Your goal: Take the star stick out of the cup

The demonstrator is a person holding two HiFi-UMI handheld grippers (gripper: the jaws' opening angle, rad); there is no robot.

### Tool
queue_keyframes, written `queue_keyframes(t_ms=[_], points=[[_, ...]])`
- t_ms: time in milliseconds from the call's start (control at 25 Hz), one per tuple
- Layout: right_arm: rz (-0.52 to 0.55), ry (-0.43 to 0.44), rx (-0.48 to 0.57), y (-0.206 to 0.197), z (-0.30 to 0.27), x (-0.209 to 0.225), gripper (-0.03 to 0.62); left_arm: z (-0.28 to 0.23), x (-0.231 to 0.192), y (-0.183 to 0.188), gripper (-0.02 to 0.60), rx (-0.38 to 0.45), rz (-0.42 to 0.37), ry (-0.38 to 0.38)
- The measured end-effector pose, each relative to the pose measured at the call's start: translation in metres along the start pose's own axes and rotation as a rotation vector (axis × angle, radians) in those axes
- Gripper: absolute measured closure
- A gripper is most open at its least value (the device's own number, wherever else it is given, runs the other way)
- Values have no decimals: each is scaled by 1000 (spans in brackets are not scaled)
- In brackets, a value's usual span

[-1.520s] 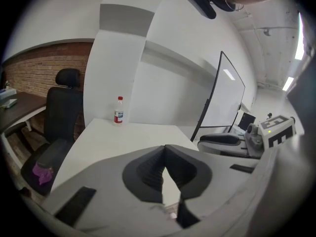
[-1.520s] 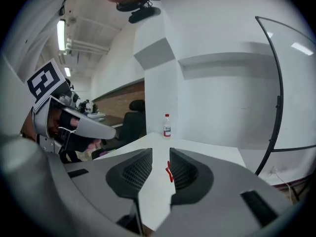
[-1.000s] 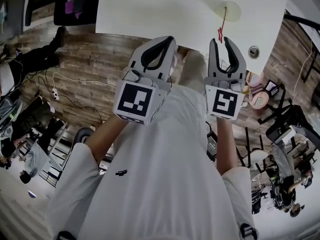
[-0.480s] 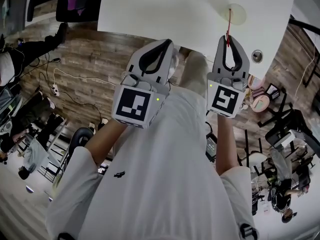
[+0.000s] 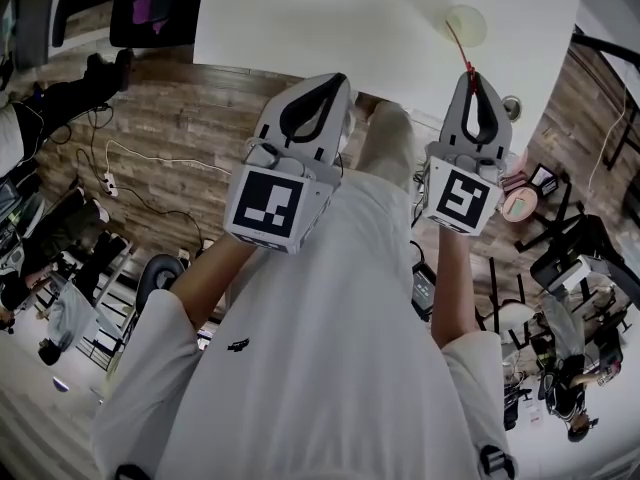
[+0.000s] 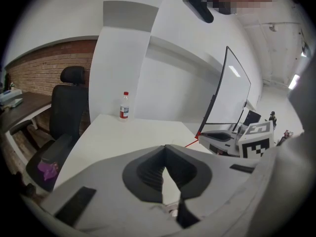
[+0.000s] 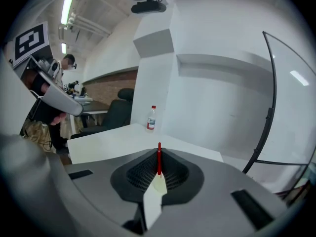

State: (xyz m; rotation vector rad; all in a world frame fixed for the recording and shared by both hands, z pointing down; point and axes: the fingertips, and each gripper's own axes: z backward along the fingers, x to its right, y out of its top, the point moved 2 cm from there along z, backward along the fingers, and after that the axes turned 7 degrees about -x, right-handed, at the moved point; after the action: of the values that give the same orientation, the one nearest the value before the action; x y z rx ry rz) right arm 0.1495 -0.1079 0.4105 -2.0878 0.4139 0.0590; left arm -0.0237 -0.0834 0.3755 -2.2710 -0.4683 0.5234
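A thin red star stick (image 5: 460, 46) leans out of a pale cup (image 5: 467, 23) on the white table (image 5: 320, 18). My right gripper (image 5: 472, 76) is at the stick's near end; its jaws are closing and the pads press on the stick, which hides the star. In the right gripper view the stick (image 7: 159, 159) stands upright between the jaw tips of the right gripper (image 7: 159, 149). My left gripper (image 5: 334, 78) hovers over the table's near edge, shut with nothing in it. The left gripper view shows the same closed tips of the left gripper (image 6: 164, 148).
A small water bottle (image 6: 124, 106) stands at the table's far side against the white wall. A black office chair (image 6: 69, 107) sits beside the table. A curved black stand (image 7: 269, 107) rises on the right. Wood floor and cables lie below.
My right gripper has moved forward and to the right onto the stick, and its jaws have gone from wide open to closed on it. The left gripper has stayed put.
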Motion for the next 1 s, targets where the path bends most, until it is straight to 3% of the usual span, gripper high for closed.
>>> queue_keyframes(t_ms=[120, 280, 440, 1000], points=[[-64, -16, 58, 6, 6, 4, 576, 3, 0, 1, 586, -13, -3, -5], [-32, -11, 34, 9, 17, 5, 576, 6, 0, 8, 586, 40, -35, -8], [-92, -41, 59, 19, 30, 14, 576, 7, 7, 16, 586, 58, -51, -26], [-148, -69, 125, 44, 78, 29, 576, 24, 26, 39, 586, 127, -83, -62]])
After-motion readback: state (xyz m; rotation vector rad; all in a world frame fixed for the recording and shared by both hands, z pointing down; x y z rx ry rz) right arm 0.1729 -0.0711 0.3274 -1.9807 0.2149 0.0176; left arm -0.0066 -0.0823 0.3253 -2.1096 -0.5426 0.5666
